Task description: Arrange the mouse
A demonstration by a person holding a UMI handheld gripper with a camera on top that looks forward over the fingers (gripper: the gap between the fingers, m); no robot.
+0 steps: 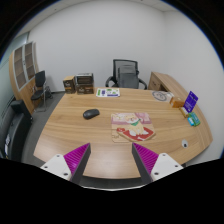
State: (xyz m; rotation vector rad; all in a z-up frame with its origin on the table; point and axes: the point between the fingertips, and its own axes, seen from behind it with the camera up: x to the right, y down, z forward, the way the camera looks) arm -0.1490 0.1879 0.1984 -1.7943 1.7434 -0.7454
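The gripper (110,160) hangs above the near edge of a broad, rounded wooden bench (70,130) with a smooth, pale brown top, its two fingers spread wide apart and grasping nothing; each finger carries a wedge-shaped magenta pad (76,156). The mouse (91,114), small, dark and oval, lies on the bare wood well beyond the fingers and to the left. To its right a flat pink and red printed mat (130,125) lies on the bench. Far right, a purple upright card (191,99) stands near a small teal object (194,120). Behind the bench stands a black mesh-backed office chair (126,72), with another chair (39,87) at far left.
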